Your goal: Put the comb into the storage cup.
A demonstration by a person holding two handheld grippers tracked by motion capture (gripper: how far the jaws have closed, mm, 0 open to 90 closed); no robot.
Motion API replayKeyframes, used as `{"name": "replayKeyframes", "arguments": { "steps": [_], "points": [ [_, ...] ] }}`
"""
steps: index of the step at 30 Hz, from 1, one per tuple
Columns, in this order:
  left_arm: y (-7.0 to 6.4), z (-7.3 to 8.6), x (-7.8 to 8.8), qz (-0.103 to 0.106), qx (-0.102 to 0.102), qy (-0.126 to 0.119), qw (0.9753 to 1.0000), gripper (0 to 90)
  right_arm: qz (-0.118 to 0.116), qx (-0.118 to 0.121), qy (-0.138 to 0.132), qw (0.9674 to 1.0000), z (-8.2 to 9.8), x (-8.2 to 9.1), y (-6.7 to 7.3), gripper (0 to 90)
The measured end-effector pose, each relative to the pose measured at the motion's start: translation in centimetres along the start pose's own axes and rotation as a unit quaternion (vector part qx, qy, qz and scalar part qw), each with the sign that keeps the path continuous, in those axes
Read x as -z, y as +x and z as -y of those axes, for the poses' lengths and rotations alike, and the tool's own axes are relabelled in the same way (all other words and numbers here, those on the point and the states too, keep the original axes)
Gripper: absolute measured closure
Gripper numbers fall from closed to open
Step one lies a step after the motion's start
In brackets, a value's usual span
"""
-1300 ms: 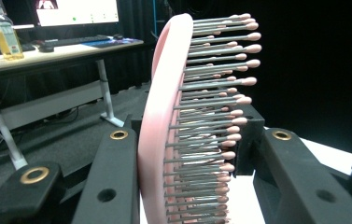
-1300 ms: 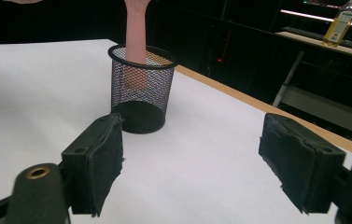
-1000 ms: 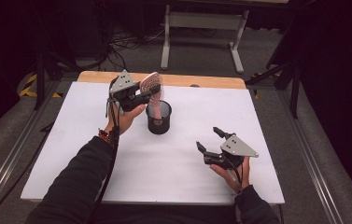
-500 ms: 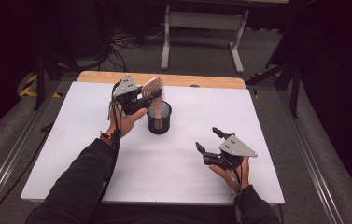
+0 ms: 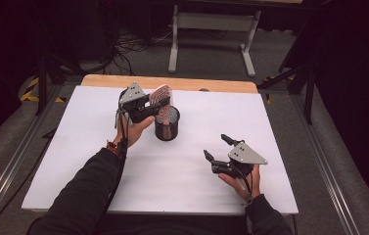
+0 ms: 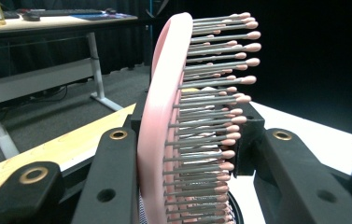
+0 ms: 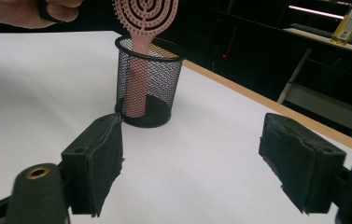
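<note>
Hairbrush (image 5: 161, 98) clamped by its head in left gripper (image 5: 149, 105), handle down inside mesh cup (image 5: 167, 124) near table (image 5: 74, 147) middle, seemingly for upright storage; right gripper (image 5: 217, 148) gaping, idle, well apart.

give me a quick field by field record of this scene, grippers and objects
surface: white table top with a wooden strip along its far edge
container: black mesh cup, upright on the table
item: pink hairbrush, handle down inside the mesh cup, head sticking out above the rim
left gripper: at the hairbrush head, jaws either side of it; whether they press it is unclear
right gripper: open, holding nothing, low over the table, apart from the cup
background: desk legs and cables on the floor beyond the table
</note>
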State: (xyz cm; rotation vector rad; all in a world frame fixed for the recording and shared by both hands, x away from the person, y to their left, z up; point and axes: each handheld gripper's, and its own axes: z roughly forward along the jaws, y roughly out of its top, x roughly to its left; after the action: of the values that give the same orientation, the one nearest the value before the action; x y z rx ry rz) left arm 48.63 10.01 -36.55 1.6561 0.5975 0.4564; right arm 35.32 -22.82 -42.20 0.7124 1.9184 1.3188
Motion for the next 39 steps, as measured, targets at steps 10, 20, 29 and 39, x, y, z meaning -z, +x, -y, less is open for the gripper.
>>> {"name": "replayKeyframes", "arguments": {
  "steps": [10,20,29,39],
  "points": [
    [1.6,0.9,0.2,-0.025,0.045,-0.013,0.9986,61.0,-0.009,-0.002,0.015,0.9998,0.3,-0.6,0.2,22.4],
    [3.3,2.1,0.4,-0.040,0.092,-0.013,0.9949,58.0,-0.013,-0.008,0.022,0.9996,0.6,-0.8,0.1,22.4],
    [3.8,2.6,0.3,-0.058,0.087,0.002,0.9945,55.2,-0.022,-0.011,0.025,0.9994,0.6,-0.9,0.2,22.4],
    [4.3,2.9,0.3,-0.055,0.096,0.008,0.9939,54.1,-0.025,-0.012,0.029,0.9992,0.7,-1.0,0.1,22.3]
  ]
}}
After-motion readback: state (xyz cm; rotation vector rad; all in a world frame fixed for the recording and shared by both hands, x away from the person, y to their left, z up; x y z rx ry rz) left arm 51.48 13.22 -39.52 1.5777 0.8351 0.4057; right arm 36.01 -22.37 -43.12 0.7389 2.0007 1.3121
